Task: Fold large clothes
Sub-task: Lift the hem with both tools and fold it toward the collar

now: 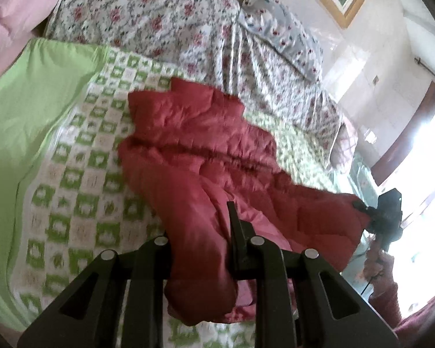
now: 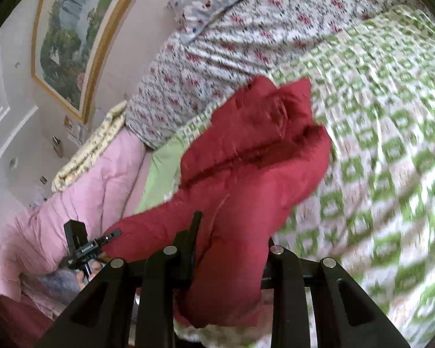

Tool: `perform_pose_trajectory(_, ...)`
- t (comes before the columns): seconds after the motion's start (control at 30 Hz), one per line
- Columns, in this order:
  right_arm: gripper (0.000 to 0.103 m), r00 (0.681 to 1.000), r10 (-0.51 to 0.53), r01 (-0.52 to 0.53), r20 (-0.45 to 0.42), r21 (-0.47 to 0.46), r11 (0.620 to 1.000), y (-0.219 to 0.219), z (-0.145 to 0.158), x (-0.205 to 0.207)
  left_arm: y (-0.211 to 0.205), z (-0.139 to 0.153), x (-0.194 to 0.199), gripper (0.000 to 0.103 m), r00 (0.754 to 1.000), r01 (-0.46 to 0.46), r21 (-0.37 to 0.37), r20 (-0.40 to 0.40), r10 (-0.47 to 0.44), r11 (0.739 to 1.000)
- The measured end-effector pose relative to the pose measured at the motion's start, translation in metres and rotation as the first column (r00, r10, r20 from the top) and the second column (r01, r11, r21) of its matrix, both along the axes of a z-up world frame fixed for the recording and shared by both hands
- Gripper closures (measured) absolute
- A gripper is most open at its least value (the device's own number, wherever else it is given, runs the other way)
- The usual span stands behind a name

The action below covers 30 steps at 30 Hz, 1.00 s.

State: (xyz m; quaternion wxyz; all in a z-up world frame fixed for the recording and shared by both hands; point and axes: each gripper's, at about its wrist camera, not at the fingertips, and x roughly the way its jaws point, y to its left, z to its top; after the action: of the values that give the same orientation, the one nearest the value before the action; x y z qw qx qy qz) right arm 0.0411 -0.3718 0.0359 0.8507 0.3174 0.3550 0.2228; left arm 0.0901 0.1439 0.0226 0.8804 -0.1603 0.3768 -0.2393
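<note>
A red quilted jacket lies across a bed with a green-and-white checked blanket, and its near edge is lifted. In the left wrist view my left gripper is shut on a bunched fold of that edge; cloth hides one finger. My right gripper pinches the jacket's far right corner, with a hand below it. In the right wrist view the red jacket hangs from my right gripper, shut on the cloth. My left gripper clamps the corner at the left.
A floral quilt and a pillow lie at the head of the bed. A pink duvet lies heaped at the side. A framed picture hangs on the wall. A bright doorway is at the right.
</note>
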Motion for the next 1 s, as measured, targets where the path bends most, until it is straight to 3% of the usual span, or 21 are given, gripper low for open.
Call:
perform_pose_trajectory(0.23,0.077,0.996,-0.043,0.045,0.079,-0.028,0.999,0.000,0.031,0.058,-0.010,0.025,0.055,0.085,0.998,-0.048,0.009,0.034,0.047,0.999)
perform_pose_trajectory(0.47,0.077,0.991,-0.100,0.103,0.090,-0.029,0.994,-0.003,0.041,0.119,-0.022,0.039,0.115,0.084,0.994,-0.097,0.025,0.055,0.096,0.995)
perform_pose_trajectory(0.67,0.076,0.987,-0.144,0.146,0.072,-0.025,0.989,-0.007,0.031,0.174,-0.026,0.030,0.175,0.084,0.990,-0.140,0.031,0.028,0.139,0.990)
perform_pose_trajectory(1.0,0.073,0.973,-0.231,0.231,-0.013,0.001,0.973,-0.022,-0.009,0.265,-0.033,0.001,0.277,0.082,0.982,-0.179,0.063,-0.049,0.182,0.982)
